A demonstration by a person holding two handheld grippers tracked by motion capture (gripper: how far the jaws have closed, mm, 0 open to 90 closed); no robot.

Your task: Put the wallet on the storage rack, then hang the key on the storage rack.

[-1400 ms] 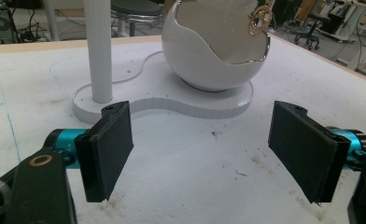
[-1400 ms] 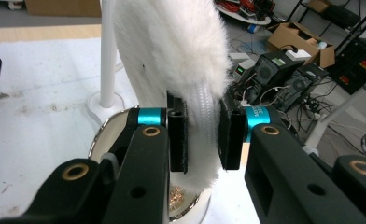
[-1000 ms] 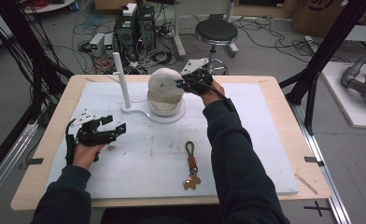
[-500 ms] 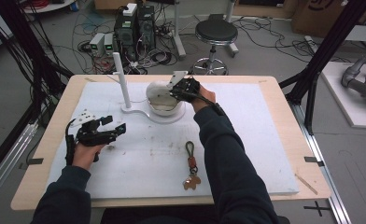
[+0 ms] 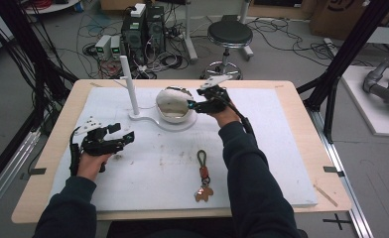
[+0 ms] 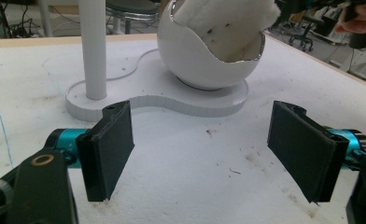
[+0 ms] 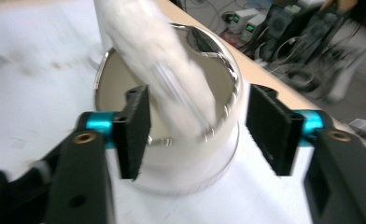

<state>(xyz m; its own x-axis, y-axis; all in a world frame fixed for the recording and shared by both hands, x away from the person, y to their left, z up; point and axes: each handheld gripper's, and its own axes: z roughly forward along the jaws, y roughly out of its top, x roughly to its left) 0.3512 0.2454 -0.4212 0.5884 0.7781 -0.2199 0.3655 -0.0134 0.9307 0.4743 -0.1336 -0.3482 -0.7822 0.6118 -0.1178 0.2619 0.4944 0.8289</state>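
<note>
A white egg-shaped shell (image 5: 174,105) with a shiny rim sits on a flat white stand (image 5: 148,120) at the back of the mat. A white fluffy piece (image 7: 155,60) hangs blurred into the shell's opening; it pokes out of the top (image 6: 225,21) in the left gripper view. My right gripper (image 5: 194,103) is at the shell's right side. Its jaws have just been opening, and the fluffy piece passes between them with neither pad pressing on it. My left gripper (image 5: 122,139) rests open and empty on the mat, front left.
A thin white post (image 5: 129,84) rises from the stand's left end. A keychain with a dark loop and brown tag (image 5: 203,174) lies on the white mat (image 5: 282,163) in front of my right forearm. Cables, boxes and a stool stand beyond the table.
The right gripper came down over the shell with the fluffy piece, then opened and shifted to the shell's right side. The piece now drops into the shell. The left gripper stayed put.
</note>
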